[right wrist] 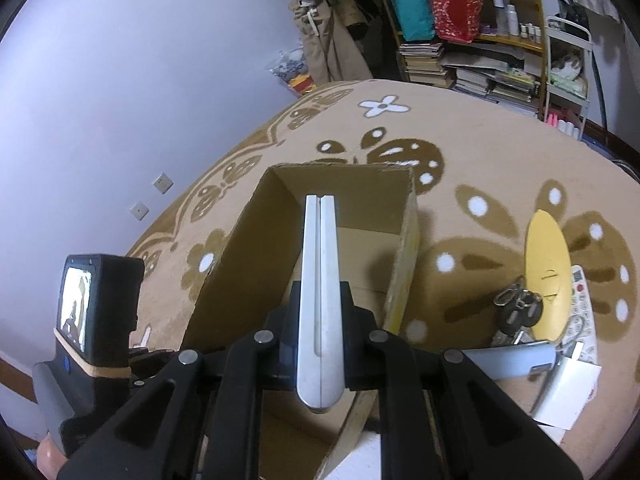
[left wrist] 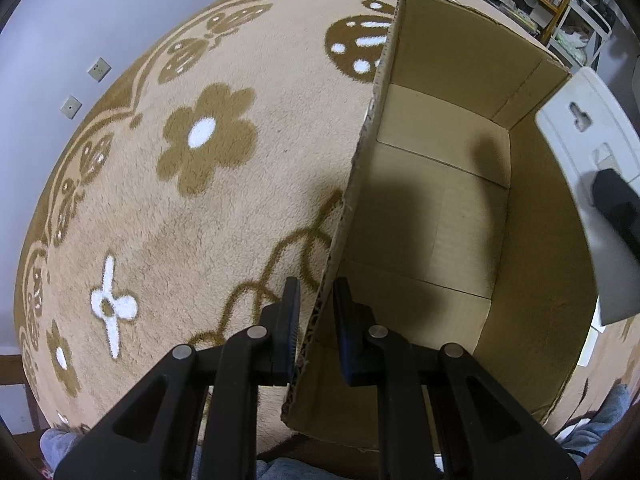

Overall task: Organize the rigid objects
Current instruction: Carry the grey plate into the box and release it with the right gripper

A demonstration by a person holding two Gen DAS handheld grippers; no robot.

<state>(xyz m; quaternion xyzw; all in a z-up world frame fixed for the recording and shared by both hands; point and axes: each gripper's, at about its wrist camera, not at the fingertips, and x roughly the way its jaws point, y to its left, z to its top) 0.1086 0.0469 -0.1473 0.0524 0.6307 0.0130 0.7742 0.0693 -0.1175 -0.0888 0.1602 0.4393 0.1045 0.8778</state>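
Note:
An open, empty cardboard box [left wrist: 440, 208] stands on the flower-patterned carpet. My left gripper [left wrist: 316, 284] is shut on the box's left wall, one finger outside and one inside. In the right wrist view the same box [right wrist: 352, 192] lies ahead. My right gripper [right wrist: 320, 286] is shut on a flat white plastic slab [right wrist: 320, 280], seen edge-on and reaching out over the box opening. From the left wrist view the slab [left wrist: 580, 128] shows a keyhole slot and hangs above the box's right wall, with a black finger [left wrist: 616, 200] of the right gripper on it.
On the carpet right of the box lie a yellow oval piece [right wrist: 548, 272], a bunch of keys [right wrist: 518, 308], a grey-blue flat item [right wrist: 508, 360] and a white card [right wrist: 568, 396]. Shelves with books and bags [right wrist: 460, 40] line the far wall. The left gripper's handle [right wrist: 96, 312] is at the left.

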